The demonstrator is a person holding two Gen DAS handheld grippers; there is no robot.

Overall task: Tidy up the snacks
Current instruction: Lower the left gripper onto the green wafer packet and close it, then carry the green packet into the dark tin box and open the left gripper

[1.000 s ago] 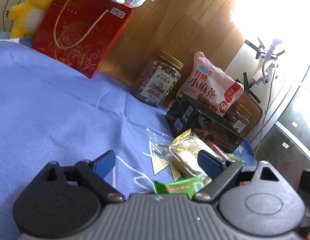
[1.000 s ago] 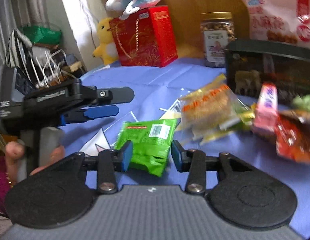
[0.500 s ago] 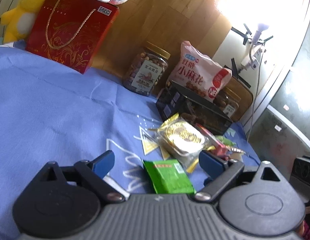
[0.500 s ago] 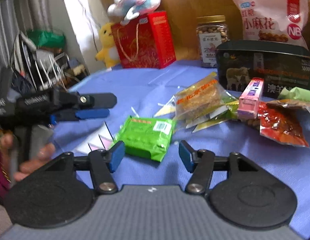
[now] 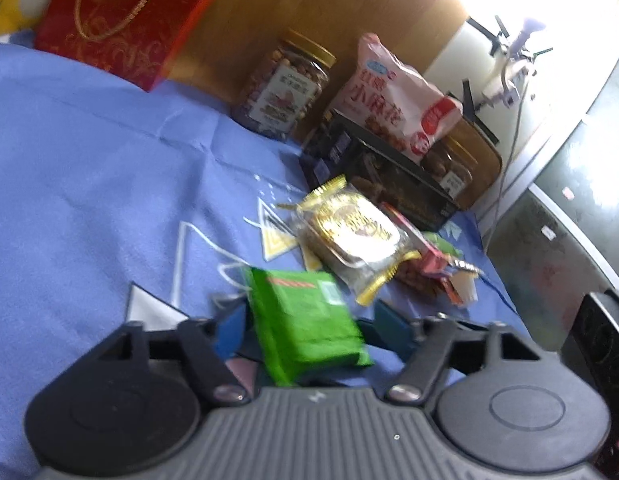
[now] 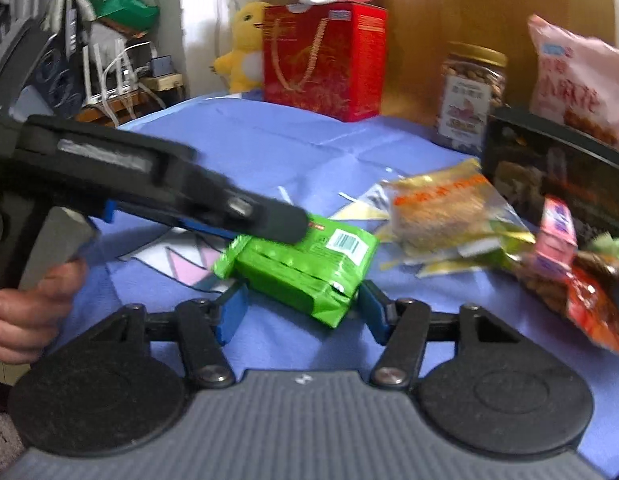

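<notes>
A green snack packet [image 5: 305, 320] lies on the blue cloth [image 5: 89, 168]; it also shows in the right wrist view [image 6: 305, 268]. My left gripper [image 5: 309, 330] is open, its fingers on either side of the packet. My right gripper [image 6: 305, 312] is open too, just short of the packet's near edge. In the right wrist view the left gripper's finger [image 6: 245, 212] reaches over the packet from the left. A clear gold-edged pastry pack [image 5: 349, 232] and a heap of small red and pink snacks [image 5: 429, 272] lie just beyond.
A black box [image 5: 381, 172] stands behind the snacks, with a pink bag [image 5: 397, 96] and a nut jar [image 5: 285, 84] by it. A red gift bag [image 5: 121, 16] and a yellow plush [image 6: 245, 48] stand at the back. The cloth's edge drops off at right [image 5: 497, 280].
My left gripper has moved forward and down so the green packet now sits between its fingers. The right gripper has come closer to the packet. Both views are blurred with motion.
</notes>
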